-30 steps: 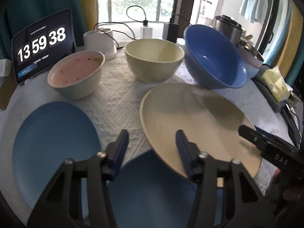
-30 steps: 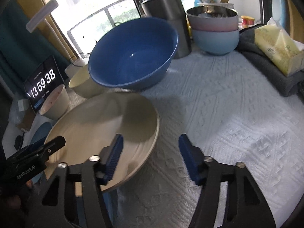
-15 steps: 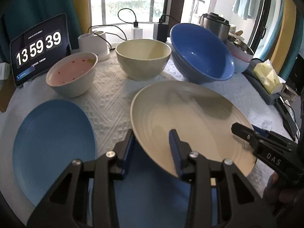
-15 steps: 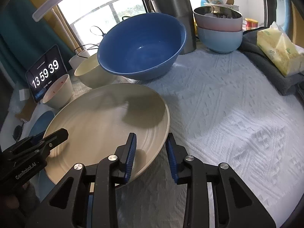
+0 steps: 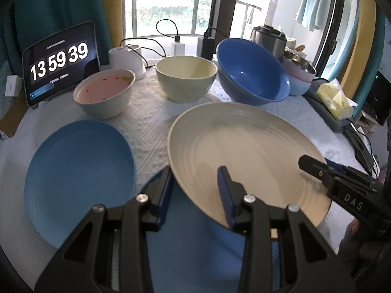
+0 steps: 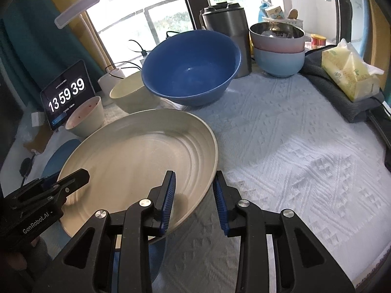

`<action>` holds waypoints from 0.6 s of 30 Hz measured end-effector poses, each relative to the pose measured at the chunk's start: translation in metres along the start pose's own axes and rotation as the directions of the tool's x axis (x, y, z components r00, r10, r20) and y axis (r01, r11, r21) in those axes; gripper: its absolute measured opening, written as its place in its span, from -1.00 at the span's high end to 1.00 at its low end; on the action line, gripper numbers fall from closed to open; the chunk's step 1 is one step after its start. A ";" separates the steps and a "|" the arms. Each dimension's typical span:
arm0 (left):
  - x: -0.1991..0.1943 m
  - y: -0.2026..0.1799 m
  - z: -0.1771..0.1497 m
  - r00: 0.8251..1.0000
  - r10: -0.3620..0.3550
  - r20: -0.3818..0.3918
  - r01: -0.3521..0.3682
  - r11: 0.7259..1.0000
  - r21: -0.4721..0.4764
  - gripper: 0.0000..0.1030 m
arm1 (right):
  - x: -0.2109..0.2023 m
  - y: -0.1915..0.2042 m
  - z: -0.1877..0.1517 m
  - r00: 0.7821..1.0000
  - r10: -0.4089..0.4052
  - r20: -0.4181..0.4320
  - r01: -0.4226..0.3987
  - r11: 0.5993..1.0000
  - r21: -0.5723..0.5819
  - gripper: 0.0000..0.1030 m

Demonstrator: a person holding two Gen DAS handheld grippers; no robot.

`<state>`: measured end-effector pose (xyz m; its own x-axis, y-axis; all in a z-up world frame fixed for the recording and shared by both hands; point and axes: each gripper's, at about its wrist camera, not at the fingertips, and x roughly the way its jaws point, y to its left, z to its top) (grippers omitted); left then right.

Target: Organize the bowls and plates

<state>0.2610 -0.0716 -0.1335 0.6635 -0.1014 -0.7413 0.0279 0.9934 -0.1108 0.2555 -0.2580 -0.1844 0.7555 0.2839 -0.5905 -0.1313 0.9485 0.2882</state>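
Observation:
A large cream plate [image 5: 244,151] is held tilted above a blue plate [image 5: 195,239] near the table's front. My left gripper [image 5: 195,190] is shut on the cream plate's left rim. My right gripper [image 6: 193,193] is shut on its right rim [image 6: 210,171]. A second blue plate [image 5: 78,171] lies flat to the left. Behind stand a pink-lined bowl [image 5: 105,95], a cream bowl [image 5: 185,80] and a big blue bowl [image 5: 251,73].
A tablet clock [image 5: 58,61] stands at the back left. A white cup [image 5: 127,58], chargers and cables sit behind the bowls. A steel pot [image 6: 227,31], stacked small bowls [image 6: 278,51] and a tissue pack [image 6: 349,73] are at the right.
Both grippers have closed on the cream plate's opposite rims. The plate has risen at a tilt over the front blue plate.

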 end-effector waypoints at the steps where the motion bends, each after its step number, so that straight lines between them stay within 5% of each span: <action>1: -0.002 0.001 -0.002 1.000 0.000 0.002 0.000 1.000 0.000 0.26 | -0.002 0.001 -0.001 1.000 0.000 0.001 0.000 1.000 -0.001 0.34; 18: -0.033 0.017 -0.042 1.000 -0.016 0.018 0.016 1.000 -0.014 0.26 | -0.029 0.024 -0.037 1.000 -0.017 0.003 0.017 1.000 -0.021 0.34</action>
<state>0.2080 -0.0536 -0.1391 0.6762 -0.1165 -0.7275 0.0283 0.9908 -0.1323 0.2064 -0.2386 -0.1881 0.7594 0.2676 -0.5930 -0.1318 0.9559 0.2625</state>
